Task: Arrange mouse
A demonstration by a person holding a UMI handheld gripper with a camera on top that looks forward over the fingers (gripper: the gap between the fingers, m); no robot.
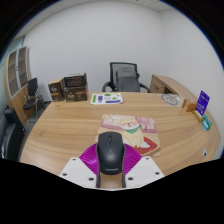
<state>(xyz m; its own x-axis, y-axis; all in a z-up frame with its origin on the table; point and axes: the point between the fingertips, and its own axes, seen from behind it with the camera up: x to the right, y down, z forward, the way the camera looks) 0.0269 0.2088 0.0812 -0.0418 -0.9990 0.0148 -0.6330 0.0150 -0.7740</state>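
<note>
A smooth, rounded black mouse [110, 151] with a matte shell sits between the fingers of the gripper [110, 172], its sides flanked by the magenta pads [93, 158]; whether they press on it cannot be told. Beneath and ahead lies the wood-grain bench [60, 135], with a printed sheet [128, 125] just beyond the mouse.

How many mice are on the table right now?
1. The black mouse sits between the gripper fingers, near the table's front edge. Others could be hidden behind clutter farther back.
</note>
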